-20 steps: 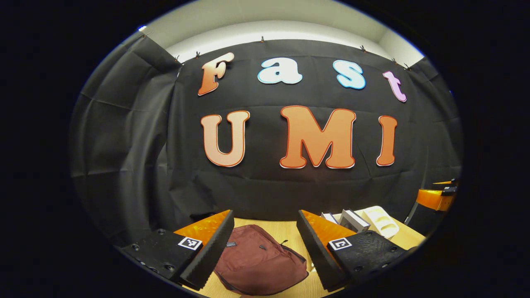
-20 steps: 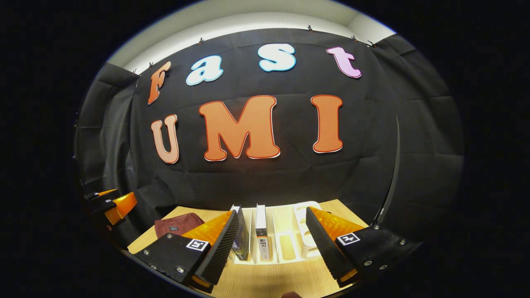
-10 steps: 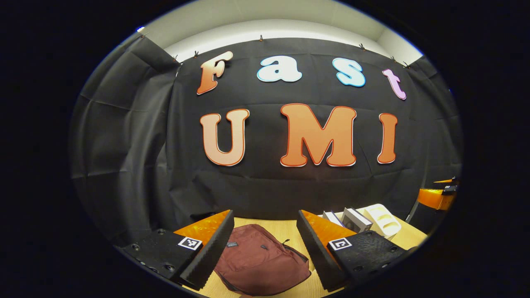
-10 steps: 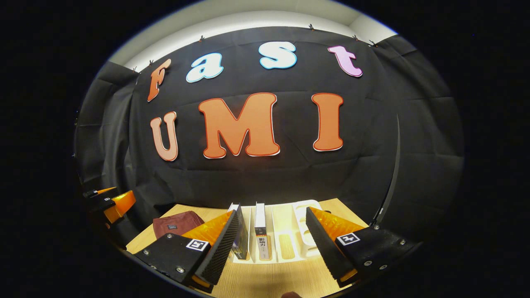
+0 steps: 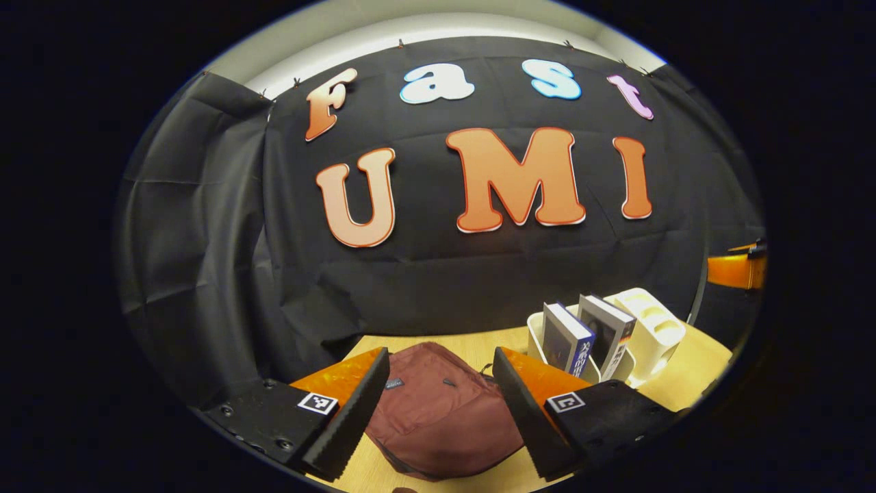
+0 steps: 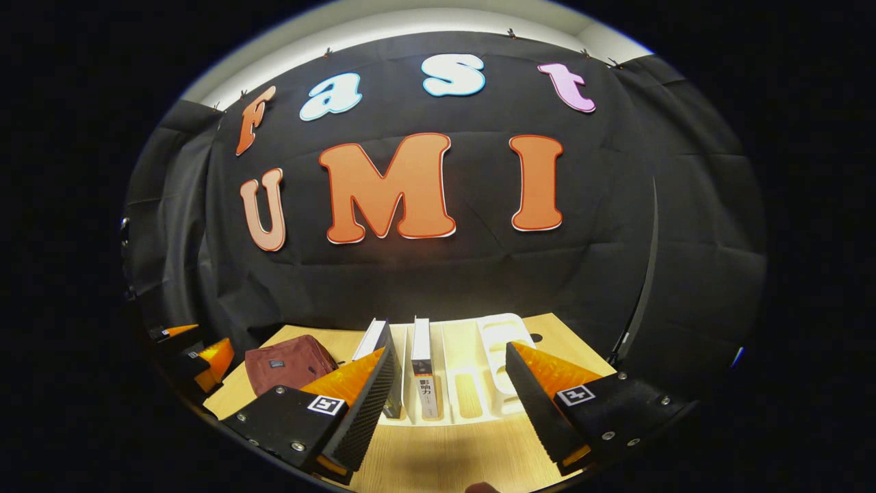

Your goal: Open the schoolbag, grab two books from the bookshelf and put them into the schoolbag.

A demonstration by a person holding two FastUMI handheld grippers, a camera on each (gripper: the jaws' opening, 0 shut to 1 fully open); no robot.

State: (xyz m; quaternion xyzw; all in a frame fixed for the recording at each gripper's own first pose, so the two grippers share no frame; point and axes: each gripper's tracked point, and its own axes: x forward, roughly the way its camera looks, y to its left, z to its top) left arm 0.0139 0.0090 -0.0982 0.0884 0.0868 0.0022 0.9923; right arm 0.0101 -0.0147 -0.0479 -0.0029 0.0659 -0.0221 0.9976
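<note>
A maroon schoolbag (image 5: 445, 411) lies zipped on the wooden table, right under my open left gripper (image 5: 438, 411), whose fingers hang above it with nothing between them. To its right a white bookshelf rack (image 5: 650, 335) holds two upright books (image 5: 568, 339) (image 5: 606, 332). In the right gripper view the same rack (image 6: 479, 383) stands straight ahead with the two books (image 6: 424, 370) (image 6: 375, 342) in its left slots. My right gripper (image 6: 448, 404) is open and empty in front of it. The schoolbag (image 6: 287, 359) sits off to the left there.
The wooden table (image 6: 445, 452) ends at the black cloth wall behind the rack. The other gripper shows at the right edge of the left gripper view (image 5: 736, 270) and at the left edge of the right gripper view (image 6: 198, 352).
My left gripper has dipped and swung so the schoolbag, rack and books sit higher and larger in its view. The right gripper view has tilted down slightly, showing more table.
</note>
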